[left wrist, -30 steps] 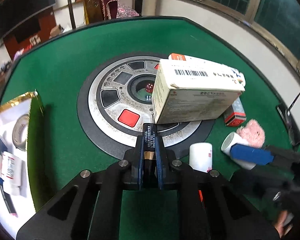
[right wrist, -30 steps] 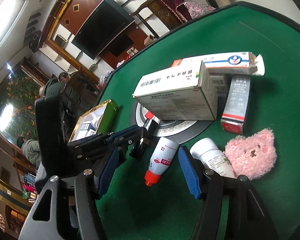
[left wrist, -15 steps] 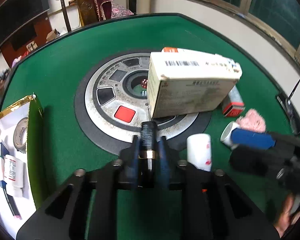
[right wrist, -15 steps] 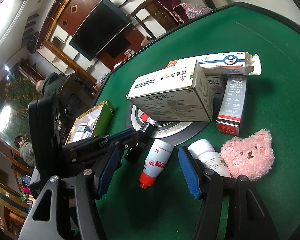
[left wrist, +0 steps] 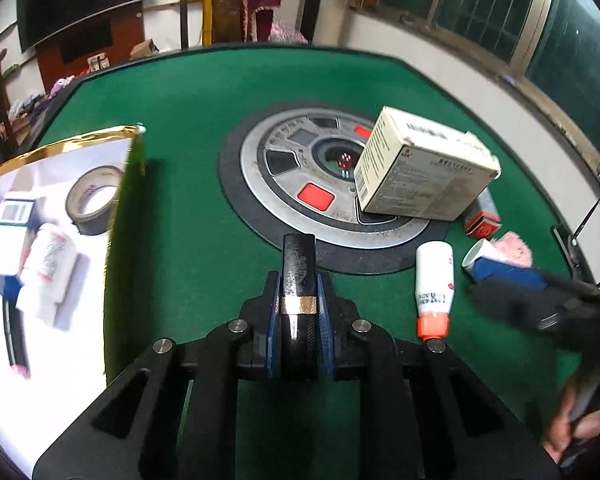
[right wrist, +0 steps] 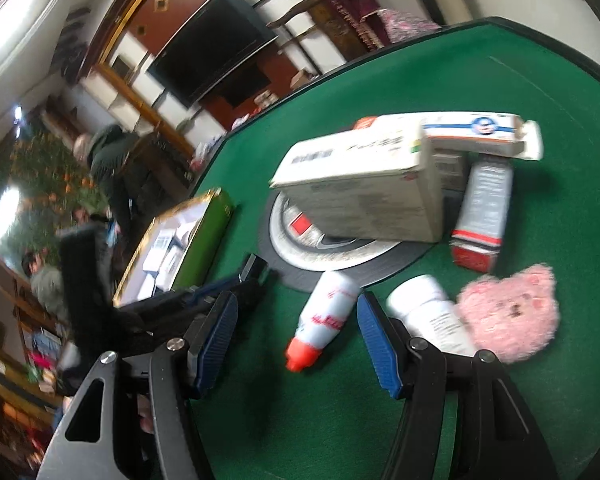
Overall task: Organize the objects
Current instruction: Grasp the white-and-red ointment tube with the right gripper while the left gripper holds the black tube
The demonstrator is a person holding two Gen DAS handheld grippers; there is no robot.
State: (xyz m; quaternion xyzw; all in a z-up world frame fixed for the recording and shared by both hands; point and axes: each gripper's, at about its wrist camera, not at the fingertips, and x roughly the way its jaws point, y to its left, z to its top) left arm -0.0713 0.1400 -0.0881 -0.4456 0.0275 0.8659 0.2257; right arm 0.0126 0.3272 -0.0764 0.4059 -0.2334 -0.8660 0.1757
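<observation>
My left gripper (left wrist: 299, 280) is shut on a black tube with a gold band (left wrist: 298, 268), held above the green felt between the open box (left wrist: 56, 240) and the round centre console (left wrist: 324, 196). My right gripper (right wrist: 296, 332) is open, with a white bottle with an orange cap (right wrist: 324, 320) lying on the felt between its fingers. That bottle also shows in the left wrist view (left wrist: 434, 284). The left gripper with its tube shows at the left of the right wrist view (right wrist: 236, 280).
The gold-rimmed box holds a tape roll (left wrist: 94, 200), a small bottle and cartons. A large cream carton (right wrist: 364, 188) leans on the console, with a long white carton (right wrist: 480, 132), a red-ended carton (right wrist: 482, 216), a white jar (right wrist: 432, 316) and a pink plush (right wrist: 512, 316) nearby.
My left gripper has swung left with the black tube, bringing the open box into view. The right gripper has moved closer around the orange-capped bottle.
</observation>
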